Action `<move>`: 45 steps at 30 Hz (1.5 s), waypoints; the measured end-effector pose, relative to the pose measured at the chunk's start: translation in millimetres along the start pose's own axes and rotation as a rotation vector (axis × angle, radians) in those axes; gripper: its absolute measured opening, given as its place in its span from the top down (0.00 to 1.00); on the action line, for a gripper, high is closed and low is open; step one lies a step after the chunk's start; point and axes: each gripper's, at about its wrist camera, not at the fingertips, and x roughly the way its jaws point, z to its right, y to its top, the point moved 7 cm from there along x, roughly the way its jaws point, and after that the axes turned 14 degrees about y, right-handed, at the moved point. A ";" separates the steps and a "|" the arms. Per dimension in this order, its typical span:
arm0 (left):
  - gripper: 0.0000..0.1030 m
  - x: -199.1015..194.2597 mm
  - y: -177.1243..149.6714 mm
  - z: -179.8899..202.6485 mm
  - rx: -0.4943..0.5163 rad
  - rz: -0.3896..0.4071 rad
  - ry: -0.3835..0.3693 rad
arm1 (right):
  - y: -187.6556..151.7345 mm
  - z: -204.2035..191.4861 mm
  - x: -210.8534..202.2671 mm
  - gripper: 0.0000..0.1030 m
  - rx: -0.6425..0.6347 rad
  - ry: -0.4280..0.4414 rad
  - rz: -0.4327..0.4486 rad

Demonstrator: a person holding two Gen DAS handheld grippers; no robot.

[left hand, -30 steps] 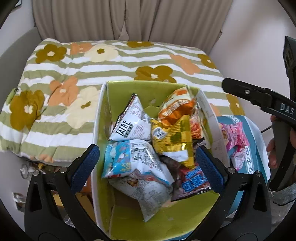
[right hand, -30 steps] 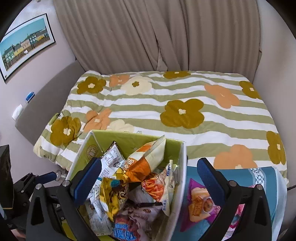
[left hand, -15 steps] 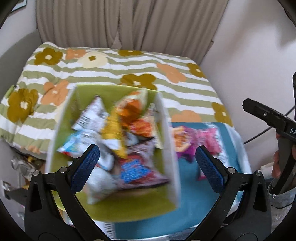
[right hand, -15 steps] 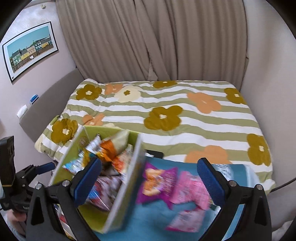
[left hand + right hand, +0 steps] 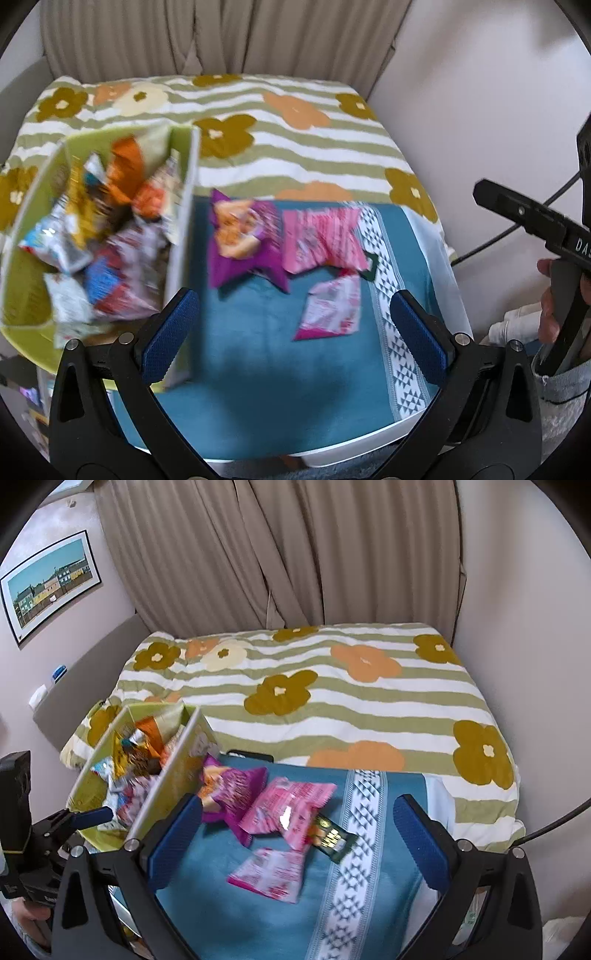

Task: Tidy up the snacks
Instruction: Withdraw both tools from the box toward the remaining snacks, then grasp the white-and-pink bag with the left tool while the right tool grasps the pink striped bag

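Both hand-held grippers are spread wide and hold nothing: the left hand-held gripper [image 5: 293, 334] hangs over the near half of the desk [image 5: 258, 398]; the right hand-held gripper [image 5: 297, 840] hovers above the loose packets. Start with the small pink packet [image 5: 269, 873], nearest you. Pinch it flat across its middle. Next come the large pink bag [image 5: 286, 805] and the dark snack bar [image 5: 332, 840] tucked under it, then the purple bag [image 5: 232, 786]. Carry each over the wall of the green box [image 5: 173, 771] at the desk's left edge, already heaped full. Beyond lies the bed [image 5: 332, 686].
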 end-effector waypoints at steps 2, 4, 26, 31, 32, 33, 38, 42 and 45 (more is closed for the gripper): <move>0.01 14.0 -7.5 15.3 0.007 -0.016 -0.001 | -6.0 15.5 6.5 0.00 -0.008 0.017 -0.023; 0.01 29.9 -14.1 27.9 0.012 -0.032 -0.006 | -10.2 28.2 17.3 0.00 -0.016 0.029 -0.049; 0.24 175.0 -69.6 109.2 0.132 -0.065 0.070 | -57.7 62.9 190.7 0.00 -0.134 0.334 -0.282; 0.41 172.5 -71.5 107.2 0.175 -0.056 0.074 | -60.5 61.6 207.6 0.00 -0.139 0.366 -0.312; 0.44 171.6 -71.4 105.8 0.178 -0.058 0.072 | -60.3 61.0 210.3 0.00 -0.138 0.371 -0.315; 0.44 170.7 -72.2 104.5 0.180 -0.062 0.065 | -60.3 60.6 212.2 0.00 -0.139 0.375 -0.316; 0.46 164.9 -80.2 87.5 0.164 -0.088 0.063 | -59.6 57.4 220.8 0.00 -0.147 0.387 -0.314; 0.46 163.3 -80.2 80.8 0.150 -0.104 0.071 | -59.7 54.8 224.8 0.01 -0.157 0.382 -0.311; 0.46 161.2 -80.2 74.3 0.145 -0.111 0.073 | -62.2 51.9 227.0 0.17 -0.177 0.380 -0.318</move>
